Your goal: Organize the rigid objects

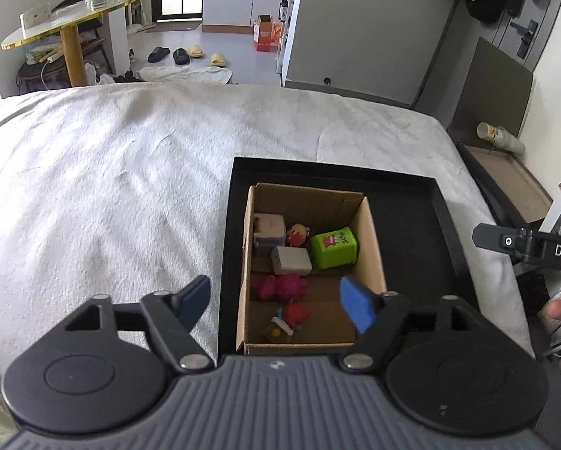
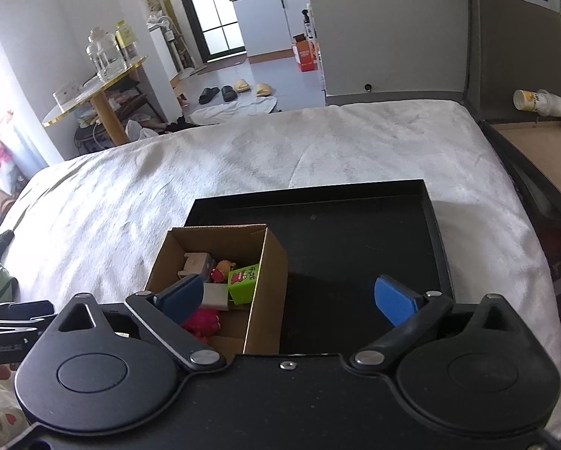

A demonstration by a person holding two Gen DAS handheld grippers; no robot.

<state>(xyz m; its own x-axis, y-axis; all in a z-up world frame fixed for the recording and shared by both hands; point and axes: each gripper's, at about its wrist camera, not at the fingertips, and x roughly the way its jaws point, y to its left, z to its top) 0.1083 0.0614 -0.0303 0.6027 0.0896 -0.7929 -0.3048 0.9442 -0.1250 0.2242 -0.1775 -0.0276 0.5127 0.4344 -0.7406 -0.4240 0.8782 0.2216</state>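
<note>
A brown cardboard box (image 1: 372, 240) (image 2: 269, 281) stands in the left part of a black tray (image 1: 411, 202) (image 2: 355, 225) on the white bed cover. Inside lie several small toys: a green cube (image 1: 333, 246) (image 2: 244, 283), a white block (image 1: 291, 260) (image 2: 214, 296), a pale grey block (image 1: 269, 228) (image 2: 196, 262), a pink spiky toy (image 1: 280, 287) (image 2: 203, 320), a small orange figure (image 1: 298, 233) and a red toy (image 1: 295, 315). My left gripper (image 1: 274, 305) hangs open above the box's near end, nothing between its blue pads. My right gripper (image 2: 289, 298) is open wide, straddling the box's right wall, empty.
The white bed cover (image 1: 111, 172) (image 2: 242, 150) spreads to the left and behind the tray. A brown-topped dark side table (image 1: 505, 172) (image 2: 535, 153) with a lying cup stands at the right. A round table with jars (image 1: 66, 26) and slippers (image 1: 188, 54) are on the floor beyond.
</note>
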